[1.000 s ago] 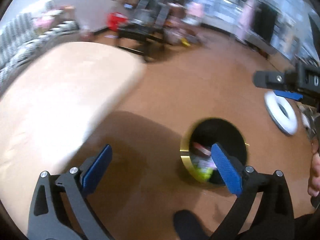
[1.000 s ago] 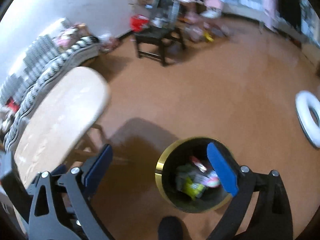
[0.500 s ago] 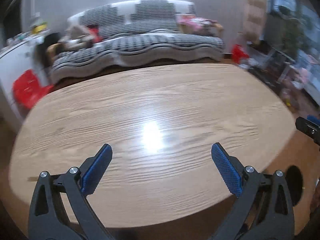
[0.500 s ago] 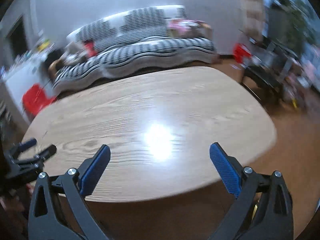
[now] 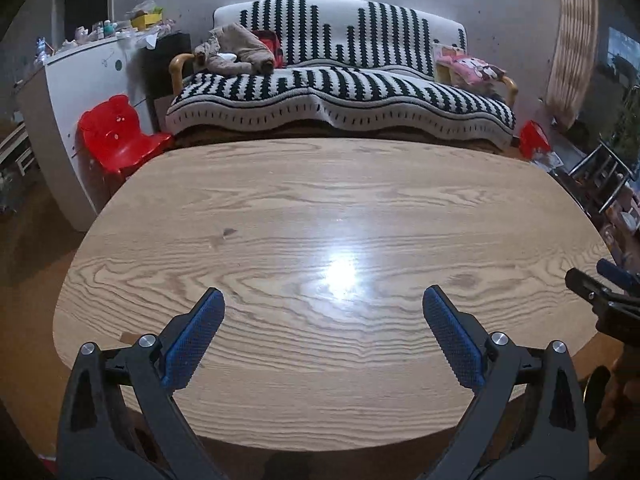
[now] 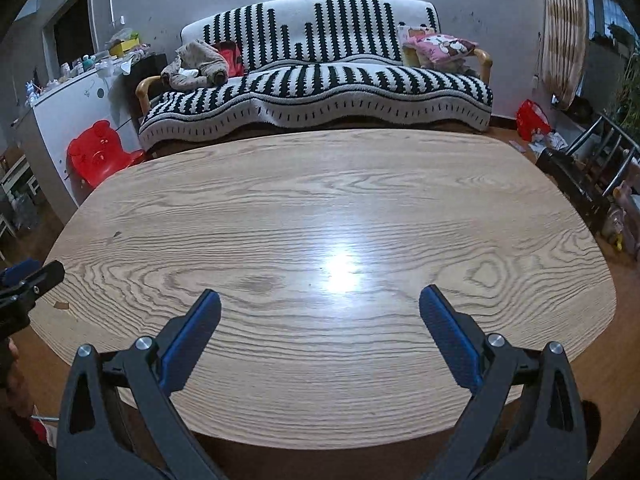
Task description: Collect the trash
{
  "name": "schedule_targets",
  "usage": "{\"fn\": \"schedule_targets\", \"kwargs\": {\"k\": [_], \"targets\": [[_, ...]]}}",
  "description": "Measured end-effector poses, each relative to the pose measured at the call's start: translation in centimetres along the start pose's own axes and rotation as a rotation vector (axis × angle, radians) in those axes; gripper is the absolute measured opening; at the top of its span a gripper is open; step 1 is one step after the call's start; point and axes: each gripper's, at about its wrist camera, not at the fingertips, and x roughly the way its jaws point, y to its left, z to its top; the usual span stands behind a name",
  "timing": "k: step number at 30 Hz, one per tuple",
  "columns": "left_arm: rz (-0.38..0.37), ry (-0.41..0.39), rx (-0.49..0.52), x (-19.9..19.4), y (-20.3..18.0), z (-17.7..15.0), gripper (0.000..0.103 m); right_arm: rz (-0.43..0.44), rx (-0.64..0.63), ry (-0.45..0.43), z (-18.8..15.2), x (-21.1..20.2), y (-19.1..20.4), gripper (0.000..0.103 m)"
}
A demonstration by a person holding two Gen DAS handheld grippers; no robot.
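Note:
My left gripper (image 5: 322, 312) is open and empty, held above the near edge of an oval wooden table (image 5: 320, 216). My right gripper (image 6: 320, 308) is open and empty above the near edge of the same table (image 6: 320, 200). The right gripper's tip shows at the right edge of the left wrist view (image 5: 600, 288). The left gripper's tip shows at the left edge of the right wrist view (image 6: 32, 276). No trash shows on the tabletop. The trash bin is out of view.
A black-and-white striped sofa (image 5: 340, 96) stands behind the table, with clothes and a pink cushion on it. A red child's chair (image 5: 120, 136) and a white cabinet (image 5: 80, 92) stand at the left. A dark metal rack (image 6: 592, 168) stands at the right.
Both grippers have swung from over the gold-rimmed bin on the floor to face the wooden table and sofa. Both stayed open and empty.

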Motion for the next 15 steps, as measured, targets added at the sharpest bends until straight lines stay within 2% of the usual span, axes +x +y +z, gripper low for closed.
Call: {"fn": "schedule_targets", "kwargs": {"k": [15], "targets": [[-0.005, 0.000, 0.008, -0.01, -0.48, -0.37, 0.096, -0.001, 0.017, 0.003, -0.63, -0.70, -1.43, 0.096]]}}
